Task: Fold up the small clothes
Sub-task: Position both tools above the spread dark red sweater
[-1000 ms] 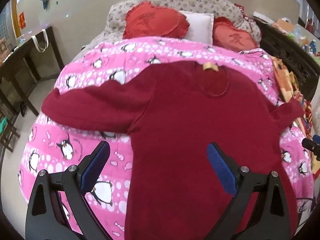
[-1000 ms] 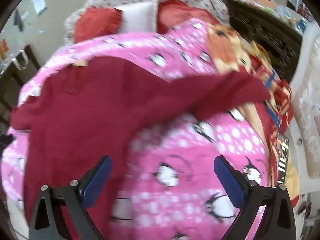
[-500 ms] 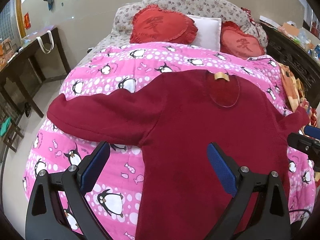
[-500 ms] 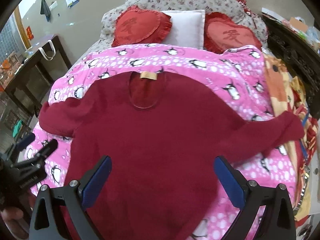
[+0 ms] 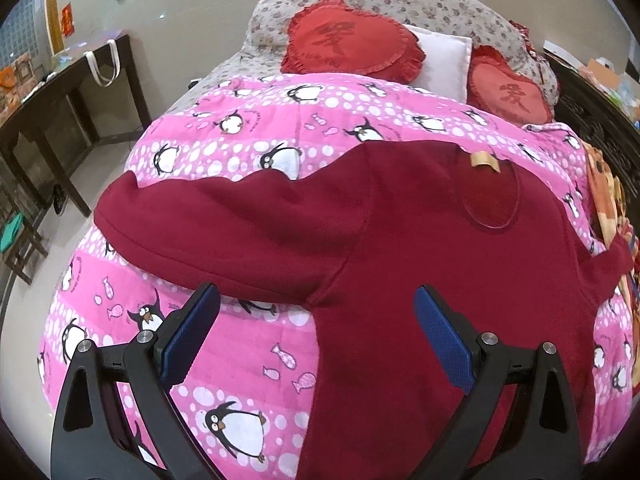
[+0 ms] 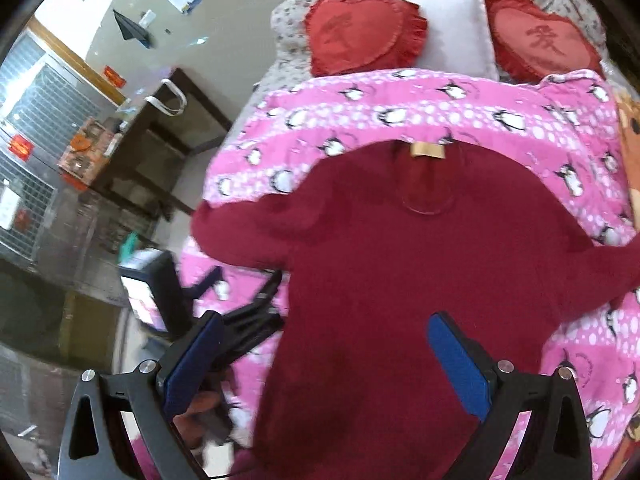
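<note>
Dark red sweater [image 5: 420, 248] spread flat on penguin quilt [image 5: 248, 128]

Sleeves are laid outward; both the left gripper [image 5: 316, 330] and right gripper [image 6: 320, 354] are held released, empty, above it.

Sweater [image 5: 440, 264] ahead of the left gripper [image 5: 316, 332]: dark red fleecy cloth, matt, soft nap, tan woven label. Quilt [image 5: 256, 152] under it: pink printed cotton, stitched, matt. Gripper arms black matt plastic, silver metal screws, blue ribbed rubbery pads [image 5: 444, 340]. Heart cushions [image 5: 348, 44] beyond: red cloth, frilled. Desk [image 5: 60, 96] far left: dark wood.
</note>
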Available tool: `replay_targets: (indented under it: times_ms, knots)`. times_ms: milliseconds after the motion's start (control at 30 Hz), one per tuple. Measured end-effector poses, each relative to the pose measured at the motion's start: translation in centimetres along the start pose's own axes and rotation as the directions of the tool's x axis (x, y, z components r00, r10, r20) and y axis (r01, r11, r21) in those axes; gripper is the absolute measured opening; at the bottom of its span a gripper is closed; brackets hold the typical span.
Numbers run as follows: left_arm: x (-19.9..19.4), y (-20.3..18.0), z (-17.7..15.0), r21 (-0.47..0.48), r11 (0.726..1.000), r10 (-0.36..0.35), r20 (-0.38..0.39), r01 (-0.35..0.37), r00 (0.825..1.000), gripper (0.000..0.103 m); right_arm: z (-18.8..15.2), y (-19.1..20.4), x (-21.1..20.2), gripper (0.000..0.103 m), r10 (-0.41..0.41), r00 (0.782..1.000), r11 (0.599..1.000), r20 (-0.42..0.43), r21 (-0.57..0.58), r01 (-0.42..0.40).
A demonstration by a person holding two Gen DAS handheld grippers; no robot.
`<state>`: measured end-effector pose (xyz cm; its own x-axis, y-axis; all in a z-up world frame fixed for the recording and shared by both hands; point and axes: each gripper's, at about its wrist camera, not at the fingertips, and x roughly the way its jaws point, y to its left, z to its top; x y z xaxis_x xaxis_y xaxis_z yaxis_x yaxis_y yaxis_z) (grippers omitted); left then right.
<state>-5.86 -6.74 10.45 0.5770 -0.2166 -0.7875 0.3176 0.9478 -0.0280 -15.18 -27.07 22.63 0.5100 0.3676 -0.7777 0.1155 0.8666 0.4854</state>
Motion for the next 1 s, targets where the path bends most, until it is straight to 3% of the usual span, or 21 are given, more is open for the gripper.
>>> replay_targets:
  times_ms: [133,267,400,600,1000]
  knots:
    - [0.5,0.8,0.3,-0.022,1.0,0.01,0.002,-0.01,1.0,0.098,1.5,-0.6,1.7,0.101,-0.126,0.992,0.992,0.018,-0.022,0.126]
    - [0.7,1.5,0.5,-0.04,0.999,0.017,0.0,-0.017,1.0,0.098,1.2,-1.7,4.5,0.101,-0.317,0.946,0.944,0.066,-0.068,0.322]
    - [1.0,1.5,0.5,-0.026,0.999,0.029,-0.003,-0.029,1.0,0.098,-0.3,-4.3,7.8,0.101,-0.412,0.909,0.903,0.063,-0.104,0.416]
    - [1.8,1.7,0.3,-0.024,0.999,0.043,-0.014,-0.044,0.999,0.098,-1.9,-6.3,10.2,0.101,-0.401,0.91,0.906,0.106,-0.105,0.411]
    - [3.0,2.4,0.1,-0.034,0.998,0.059,-0.034,-0.061,0.998,0.098,-2.0,-6.2,13.0,0.101,-0.349,0.925,0.927,0.149,-0.091,0.364]
